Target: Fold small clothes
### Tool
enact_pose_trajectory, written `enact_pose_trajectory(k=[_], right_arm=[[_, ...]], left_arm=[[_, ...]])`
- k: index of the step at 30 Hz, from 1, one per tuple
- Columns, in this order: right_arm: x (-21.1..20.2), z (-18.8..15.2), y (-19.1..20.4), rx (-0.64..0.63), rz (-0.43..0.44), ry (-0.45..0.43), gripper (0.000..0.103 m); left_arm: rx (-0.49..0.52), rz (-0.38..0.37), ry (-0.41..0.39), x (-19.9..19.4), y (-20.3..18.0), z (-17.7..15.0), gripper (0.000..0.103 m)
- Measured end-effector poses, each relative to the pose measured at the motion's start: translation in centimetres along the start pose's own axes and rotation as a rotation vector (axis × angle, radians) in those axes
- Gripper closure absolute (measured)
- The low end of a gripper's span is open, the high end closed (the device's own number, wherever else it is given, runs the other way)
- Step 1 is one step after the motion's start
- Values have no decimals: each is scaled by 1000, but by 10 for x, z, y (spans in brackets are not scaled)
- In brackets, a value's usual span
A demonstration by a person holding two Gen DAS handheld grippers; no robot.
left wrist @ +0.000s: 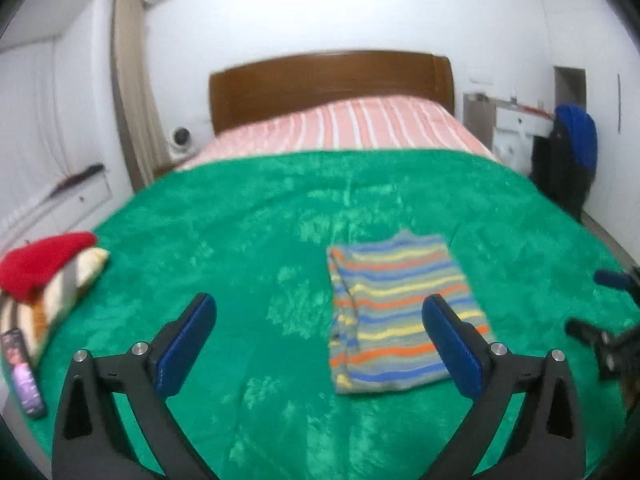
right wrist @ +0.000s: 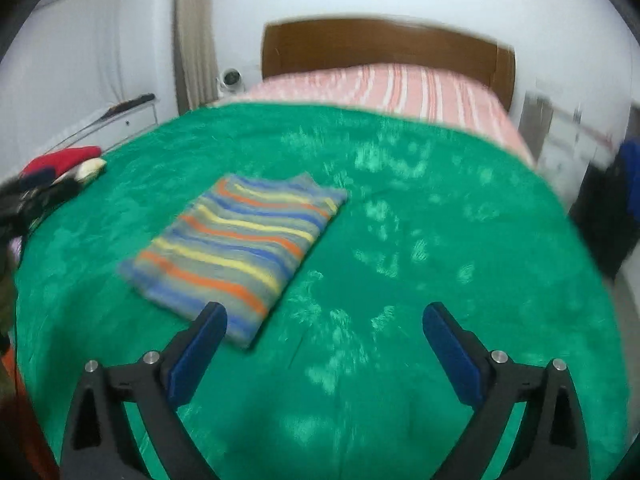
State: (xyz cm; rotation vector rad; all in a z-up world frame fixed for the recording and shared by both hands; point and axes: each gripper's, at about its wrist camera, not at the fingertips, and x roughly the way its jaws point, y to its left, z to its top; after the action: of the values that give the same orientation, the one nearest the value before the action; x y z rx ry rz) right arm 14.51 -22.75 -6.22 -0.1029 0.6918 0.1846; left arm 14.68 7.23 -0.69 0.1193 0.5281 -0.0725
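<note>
Left wrist view
Room: bedroom with white walls, a wooden headboard (left wrist: 332, 80), and a bed under a green blanket (left wrist: 240, 220) with a pink striped sheet (left wrist: 360, 128) at the head end.
Garment: the striped shirt (left wrist: 396, 312) lies folded into a flat rectangle, mid-bed, nearer the blanket's right edge.
Left gripper (left wrist: 320, 340): jaws spread wide, nothing between them; the right pad overlaps the shirt's right edge in the picture, whether it touches is unclear.
Left edge: a red garment (left wrist: 44, 260) on a striped pillow (left wrist: 60, 296), with a dark phone-like object (left wrist: 22, 372) just beside it.
Right edge: part of the other tool shows, blurred.

Right wrist view
Surface: the same blanket, bare ahead of the tool.
Garment: the shirt sits left of centre, one corner near the left pad.
Right gripper (right wrist: 324, 332): wide open, empty.

Risk
Snag: a low pad passing the shirt's corner could drag the layers and spoil the fold.
Next piece: the red garment sits at the bed's edge; a careless pull may tip it or the pillow off.
</note>
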Motion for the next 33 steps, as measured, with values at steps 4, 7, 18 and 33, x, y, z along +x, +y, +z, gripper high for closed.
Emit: enact_pose_trajectory(k=[4, 7, 18, 33], right_arm=[[-39, -4, 5, -3, -36, -76, 0], [-60, -12, 13, 18, -36, -85, 0], [-98, -23, 25, 87, 42, -104, 0], [-101, -21, 46, 123, -9, 160, 0]], left_arm=[[-30, 87, 28, -28, -15, 3, 0], [-8, 74, 17, -51, -25, -2, 0], [-30, 60, 99, -78, -30, -20, 0], [-78, 21, 255, -93, -30, -45, 0]])
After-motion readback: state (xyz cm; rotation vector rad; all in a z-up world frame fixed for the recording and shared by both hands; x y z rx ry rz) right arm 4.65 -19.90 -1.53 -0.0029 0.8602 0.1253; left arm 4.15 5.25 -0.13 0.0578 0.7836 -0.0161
